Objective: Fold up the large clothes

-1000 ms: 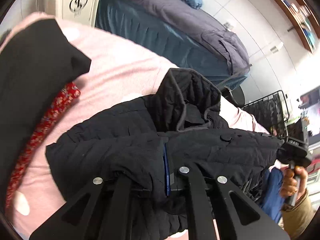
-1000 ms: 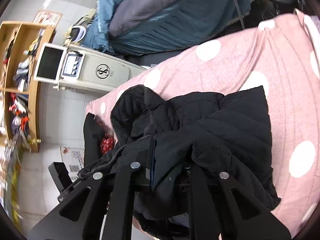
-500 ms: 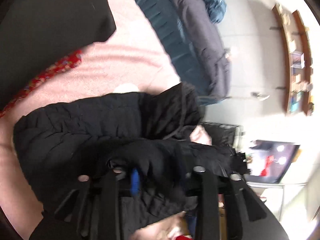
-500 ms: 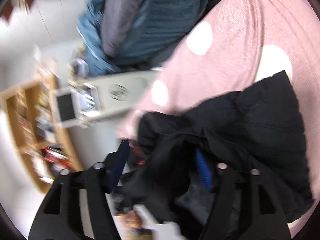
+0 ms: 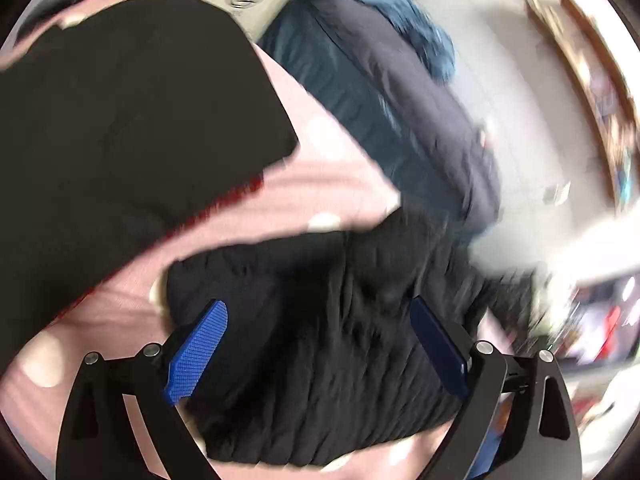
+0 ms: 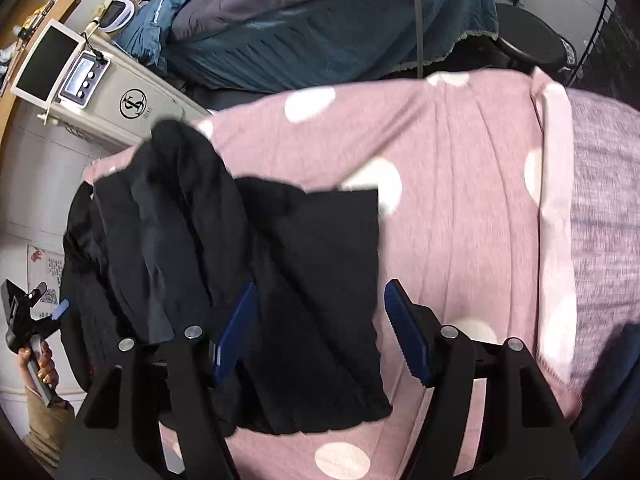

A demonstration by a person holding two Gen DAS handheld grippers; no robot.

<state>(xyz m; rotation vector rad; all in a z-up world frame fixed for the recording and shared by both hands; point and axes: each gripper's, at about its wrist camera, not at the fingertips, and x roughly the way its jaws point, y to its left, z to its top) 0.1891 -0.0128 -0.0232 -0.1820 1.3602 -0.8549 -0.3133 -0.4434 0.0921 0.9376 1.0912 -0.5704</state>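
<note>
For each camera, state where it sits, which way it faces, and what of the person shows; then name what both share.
Left wrist: sits behind the open left tool, looking down across the black quilted jacket on the pink polka-dot blanket; no body visible.
Right wrist: sits behind the open right tool, facing that jacket and the blanket; the person's left hand shows at far left.
Shared: jacket, blanket, the blue bedding pile.

Open pink bedspread to the right gripper's right; dark clothing crowds the left.

Ahead of the right gripper (image 6: 318, 312), the black quilted jacket (image 6: 280, 280) lies between its spread fingers. Bare polka-dot pink bedspread (image 6: 460, 208) extends rightward. A flat black garment (image 5: 120, 128) fills the left gripper's (image 5: 318, 332) upper left.
</note>
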